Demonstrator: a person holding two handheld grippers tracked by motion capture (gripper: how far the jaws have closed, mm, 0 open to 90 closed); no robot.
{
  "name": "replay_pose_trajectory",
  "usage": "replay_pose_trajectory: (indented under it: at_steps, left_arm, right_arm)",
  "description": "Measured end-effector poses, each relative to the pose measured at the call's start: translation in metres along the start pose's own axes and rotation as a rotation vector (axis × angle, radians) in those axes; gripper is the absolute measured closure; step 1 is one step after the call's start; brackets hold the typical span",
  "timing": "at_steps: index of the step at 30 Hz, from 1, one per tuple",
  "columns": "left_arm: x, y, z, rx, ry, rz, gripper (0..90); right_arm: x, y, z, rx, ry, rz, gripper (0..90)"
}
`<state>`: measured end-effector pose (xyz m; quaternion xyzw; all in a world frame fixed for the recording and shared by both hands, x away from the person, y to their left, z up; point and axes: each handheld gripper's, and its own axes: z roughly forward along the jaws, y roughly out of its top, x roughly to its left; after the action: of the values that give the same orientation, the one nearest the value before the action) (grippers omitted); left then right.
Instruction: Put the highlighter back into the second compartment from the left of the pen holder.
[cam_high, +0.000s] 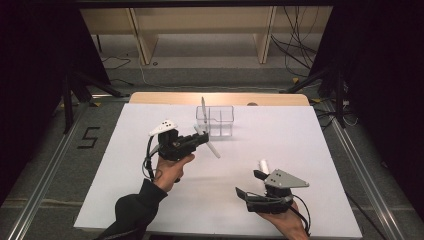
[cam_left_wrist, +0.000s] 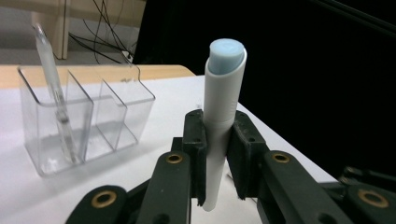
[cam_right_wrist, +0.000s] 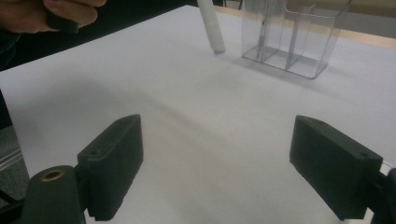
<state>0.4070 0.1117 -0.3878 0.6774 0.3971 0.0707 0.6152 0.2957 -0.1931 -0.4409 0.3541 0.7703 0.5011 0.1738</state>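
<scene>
Between the left gripper's (cam_left_wrist: 217, 154) closed jaws, white pen (cam_left_wrist: 223, 107), crosswise

The right gripper (cam_right_wrist: 217, 165) held its two black fingers (cam_right_wrist: 112, 163) wide apart over the white tabletop (cam_right_wrist: 187, 107). Farther off stood a clear plastic compartmented organiser (cam_right_wrist: 292, 39); just beside it hung the tip of a white cylindrical pen (cam_right_wrist: 211, 25). A hand (cam_right_wrist: 51, 11) showed top left.
</scene>
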Motion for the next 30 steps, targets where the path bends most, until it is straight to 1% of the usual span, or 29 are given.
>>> replay_pose_trajectory:
  at_steps: [2, 6, 11, 15, 20, 23, 24, 27, 30]
  left_arm:
    - [0.001, 0.006, 0.001, -0.009, 0.001, -0.008, 78.0]
    - [0.003, 0.016, 0.004, -0.020, 0.016, 0.001, 78.1]
    - [0.007, 0.028, 0.014, -0.019, 0.051, 0.021, 78.0]
    - [0.014, 0.035, 0.023, -0.015, 0.074, 0.017, 78.0]
    - [0.024, 0.043, 0.034, -0.027, 0.101, -0.008, 78.0]
    - [0.027, 0.049, 0.038, -0.038, 0.118, -0.009, 78.1]
    - [0.028, 0.051, 0.040, -0.038, 0.124, -0.002, 78.0]
    - [0.030, 0.057, 0.045, -0.048, 0.137, -0.005, 78.0]
    - [0.032, 0.064, 0.051, -0.044, 0.156, 0.016, 78.0]
  right_arm:
    - [-0.001, -0.002, -0.003, -0.004, -0.003, 0.009, 17.6]
    - [-0.002, -0.005, -0.007, -0.007, -0.015, 0.011, 17.4]
    - [-0.002, -0.008, -0.010, -0.007, -0.022, 0.010, 17.1]
    - [-0.002, -0.009, -0.013, -0.014, -0.025, 0.015, 17.0]
    - [-0.003, -0.011, -0.016, -0.015, -0.029, 0.019, 17.0]
    - [-0.004, -0.012, -0.018, -0.014, -0.034, 0.022, 17.1]
    - [-0.005, -0.012, -0.018, -0.015, -0.033, 0.022, 17.1]
    - [-0.005, -0.013, -0.019, -0.010, -0.034, 0.023, 17.0]
    - [-0.004, -0.014, -0.019, -0.009, -0.031, 0.023, 16.8]
